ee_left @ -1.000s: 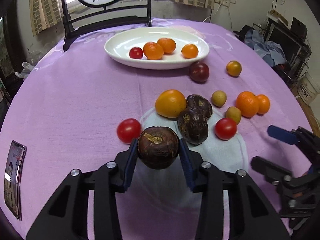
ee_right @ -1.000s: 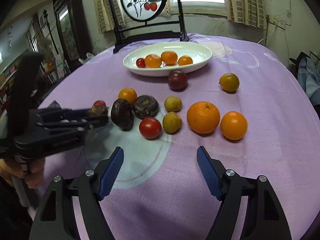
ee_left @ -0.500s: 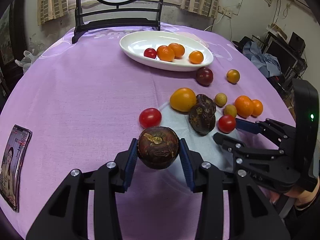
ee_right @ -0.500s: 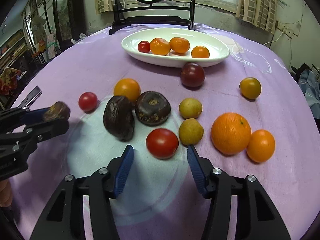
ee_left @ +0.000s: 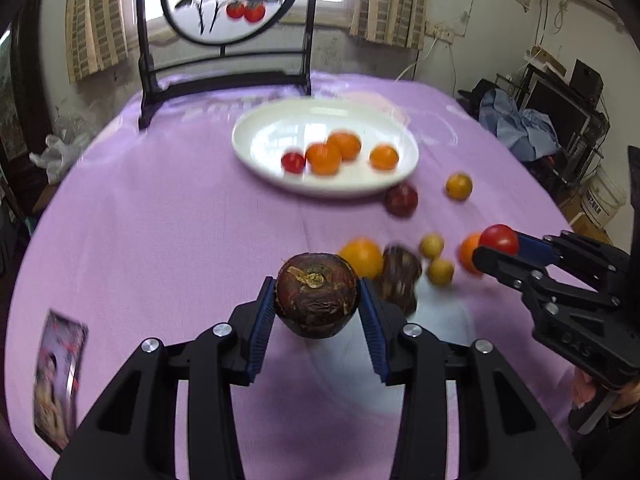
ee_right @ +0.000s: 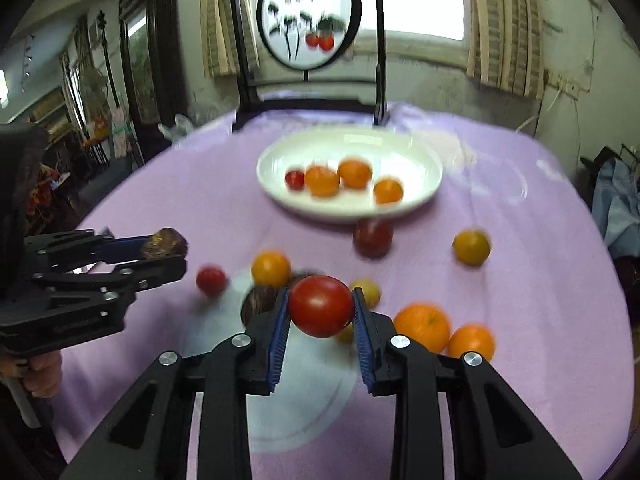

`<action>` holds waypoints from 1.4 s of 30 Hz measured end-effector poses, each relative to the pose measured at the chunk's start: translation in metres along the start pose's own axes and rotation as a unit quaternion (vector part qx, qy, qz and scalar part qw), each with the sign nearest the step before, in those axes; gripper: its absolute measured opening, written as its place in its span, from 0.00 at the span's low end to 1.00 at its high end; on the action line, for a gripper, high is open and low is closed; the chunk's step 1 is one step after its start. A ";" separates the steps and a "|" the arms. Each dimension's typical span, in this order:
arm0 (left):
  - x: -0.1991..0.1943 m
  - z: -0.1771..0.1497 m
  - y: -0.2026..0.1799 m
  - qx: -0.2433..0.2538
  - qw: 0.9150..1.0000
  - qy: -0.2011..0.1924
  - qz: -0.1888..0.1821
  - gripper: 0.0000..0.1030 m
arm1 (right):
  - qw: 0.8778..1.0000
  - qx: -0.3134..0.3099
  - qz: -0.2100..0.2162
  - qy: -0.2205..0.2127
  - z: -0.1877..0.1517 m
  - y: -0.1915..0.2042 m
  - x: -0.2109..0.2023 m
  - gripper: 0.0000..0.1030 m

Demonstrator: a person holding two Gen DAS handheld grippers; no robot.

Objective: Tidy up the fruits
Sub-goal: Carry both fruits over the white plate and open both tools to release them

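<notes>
Mangosteen [ee_left: 317, 295] sits pinched in left tool [ee_left: 317, 312] (right tool [ee_right: 321, 316] is closing on tomato [ee_right: 321, 306]).

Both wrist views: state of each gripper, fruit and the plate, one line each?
left gripper: shut on dark brown fruit, clear of the cloth.
right gripper: jaws closing, red tomato between the pads, lifted.
white plate: holds three oranges and a small tomato.
loose fruit: resting on the purple tablecloth.
phone: lying flat, left edge.
</notes>
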State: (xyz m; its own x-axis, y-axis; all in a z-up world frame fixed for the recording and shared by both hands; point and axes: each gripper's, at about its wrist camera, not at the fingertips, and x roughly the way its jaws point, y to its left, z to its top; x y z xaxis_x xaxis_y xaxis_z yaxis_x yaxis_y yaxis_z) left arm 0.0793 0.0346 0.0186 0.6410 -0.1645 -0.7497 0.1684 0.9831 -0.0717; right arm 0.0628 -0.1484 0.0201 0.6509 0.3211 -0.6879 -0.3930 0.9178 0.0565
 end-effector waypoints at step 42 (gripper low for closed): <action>0.036 0.036 0.007 -0.037 0.998 -0.011 0.046 0.91 | 0.999 0.030 0.009 0.034 -0.003 -0.011 0.035 0.63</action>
State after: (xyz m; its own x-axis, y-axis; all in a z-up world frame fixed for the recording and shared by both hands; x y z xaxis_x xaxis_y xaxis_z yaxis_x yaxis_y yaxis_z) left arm 0.1302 0.0329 0.0149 0.6671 -0.0739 -0.7413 0.0533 0.9972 -0.0515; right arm 0.0877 -0.1483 -0.0069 0.5981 0.3220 -0.7339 -0.3628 0.9253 0.1103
